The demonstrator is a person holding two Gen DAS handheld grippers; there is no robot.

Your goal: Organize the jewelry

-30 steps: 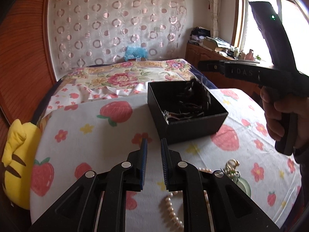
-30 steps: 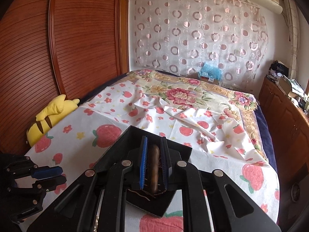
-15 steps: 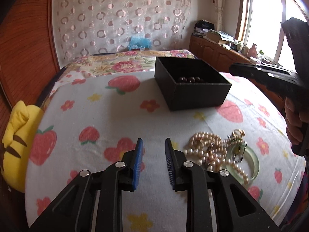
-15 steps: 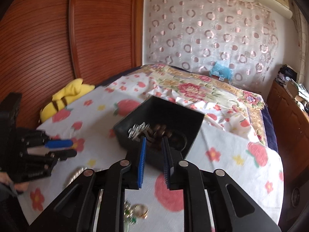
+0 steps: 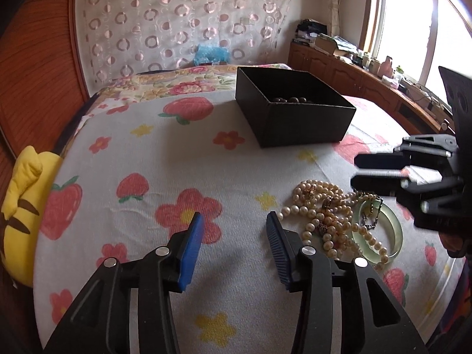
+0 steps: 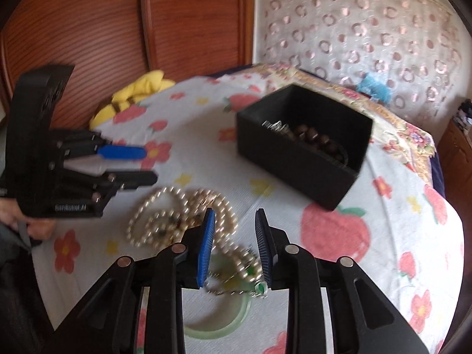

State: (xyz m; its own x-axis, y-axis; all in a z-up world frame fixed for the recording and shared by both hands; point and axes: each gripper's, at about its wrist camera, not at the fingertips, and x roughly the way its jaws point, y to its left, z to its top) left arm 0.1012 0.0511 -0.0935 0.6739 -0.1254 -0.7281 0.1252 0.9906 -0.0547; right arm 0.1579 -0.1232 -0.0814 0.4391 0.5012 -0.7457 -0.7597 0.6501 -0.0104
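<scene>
A black box [image 5: 295,118] [image 6: 298,159] stands on the strawberry-print cloth, with dark beads [image 6: 312,138] and a silvery piece inside. A pearl necklace [image 5: 324,215] [image 6: 159,221] lies heaped in front of it, over a pale green bangle [image 5: 393,236] [image 6: 218,332] and a thin chain. My left gripper [image 5: 234,228] [image 6: 147,165] hovers just left of the pile, its jaws opening with nothing between them. My right gripper [image 6: 234,222] [image 5: 355,171] hangs over the pile, its jaws opening too. A pearl strand and the chain show between them, and the pads press on nothing.
A yellow plush toy [image 5: 20,206] [image 6: 132,97] lies at the table's left edge, against a wooden wardrobe [image 6: 132,29]. A flowered bed [image 5: 177,82] lies beyond the box. A wooden sideboard [image 5: 368,79] with clutter runs under the window at the right.
My right gripper let go of the dark bead bracelet over the box, then swung back and down over the pearl pile. My left gripper dropped toward the cloth and opened wider.
</scene>
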